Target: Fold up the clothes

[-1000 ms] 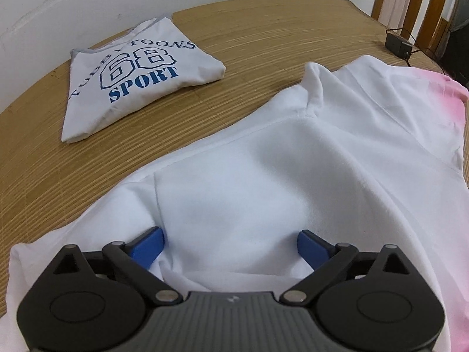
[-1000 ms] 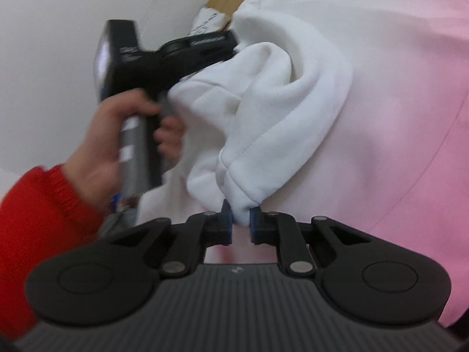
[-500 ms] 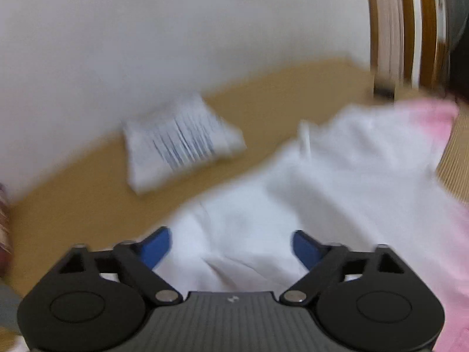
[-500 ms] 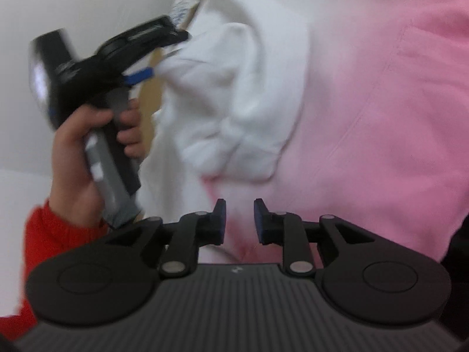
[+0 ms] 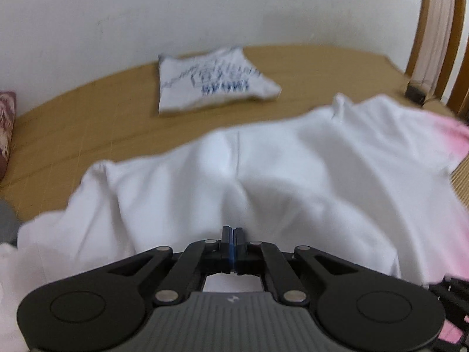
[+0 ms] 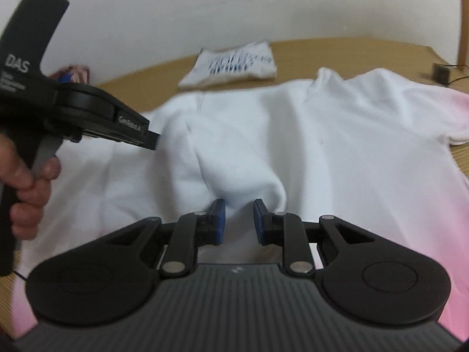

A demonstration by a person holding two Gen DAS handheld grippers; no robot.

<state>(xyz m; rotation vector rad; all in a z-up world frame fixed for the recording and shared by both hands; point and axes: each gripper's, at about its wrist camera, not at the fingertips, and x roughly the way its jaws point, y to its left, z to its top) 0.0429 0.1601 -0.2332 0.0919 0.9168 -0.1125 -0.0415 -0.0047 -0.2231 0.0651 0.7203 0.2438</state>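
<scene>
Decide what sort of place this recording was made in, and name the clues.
Probably a bedroom at home. A woven bamboo mat covers a wide surface against a plain white wall, wooden headboard slats stand at one end, and a folded printed T-shirt lies there.

two garments (image 5: pixel 263 182), two claws (image 6: pixel 237 220), one pillow (image 5: pixel 7 123).

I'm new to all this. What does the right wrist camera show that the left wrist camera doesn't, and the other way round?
Only the right wrist view: a person's hand holding the left hand-held gripper, seen from the side with its tip at the garment's edge. It also shows the right hand-held gripper, whose jaws have just been opening, with white cloth between them, unpressed.
Only the left wrist view: the left one's jaws from behind, shut together.
Both: the white-and-pink garment, the folded printed T-shirt, the tan mat and the white wall.
</scene>
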